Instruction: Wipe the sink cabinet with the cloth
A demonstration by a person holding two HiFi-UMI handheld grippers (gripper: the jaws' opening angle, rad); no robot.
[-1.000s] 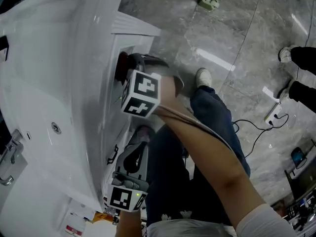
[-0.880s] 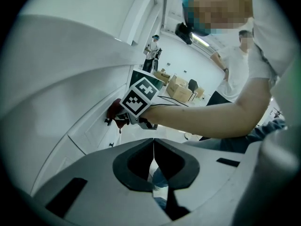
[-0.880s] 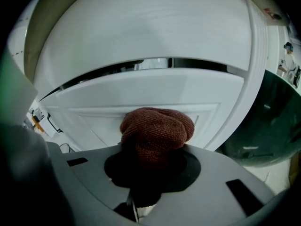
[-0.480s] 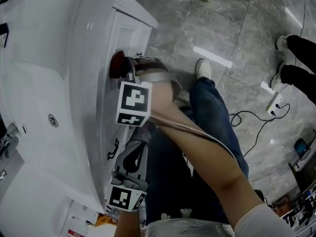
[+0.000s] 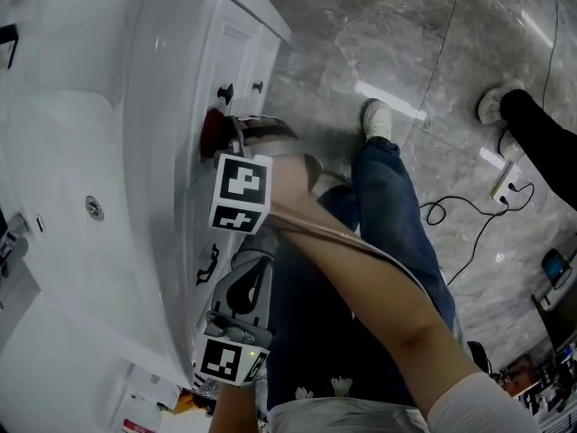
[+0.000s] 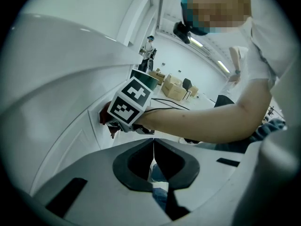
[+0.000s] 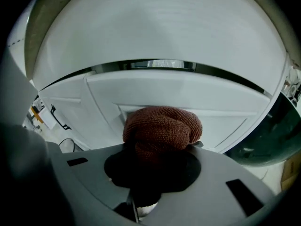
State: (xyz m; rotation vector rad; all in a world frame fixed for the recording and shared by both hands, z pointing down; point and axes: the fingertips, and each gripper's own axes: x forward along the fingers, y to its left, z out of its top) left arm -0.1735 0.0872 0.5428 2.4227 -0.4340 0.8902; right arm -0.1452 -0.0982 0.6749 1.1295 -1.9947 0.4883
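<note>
Your right hand-held gripper [image 5: 227, 132] is clenched on the reddish-brown cloth [image 7: 162, 128]. It presses the bunched wad flat against a white door panel of the sink cabinet [image 7: 197, 95], just under the overhanging rim of the sink [image 5: 81, 152]. In the right gripper view the cloth bulges past the jaws as a rounded pad and touches the panel beside its raised moulding. Two dark knobs [image 5: 225, 91] sit further along the same cabinet front. Your left hand-held gripper [image 6: 153, 145] has its jaws brought together on nothing. It hangs off the cabinet front near a black pull handle [image 5: 207, 264], well apart from the cloth, above the grey stone floor [image 5: 433, 79]. The cloth looks like a soft, light, looped knit, so it should squash into the panel's grooves rather than skate over them, and it poses little risk to the painted surface. The likelier trouble is drag, since a hard stroke could tug the wad out of the jaws. Hold it deep in the gathered fold, as it sits here, with only the padded end meeting the door.
</note>
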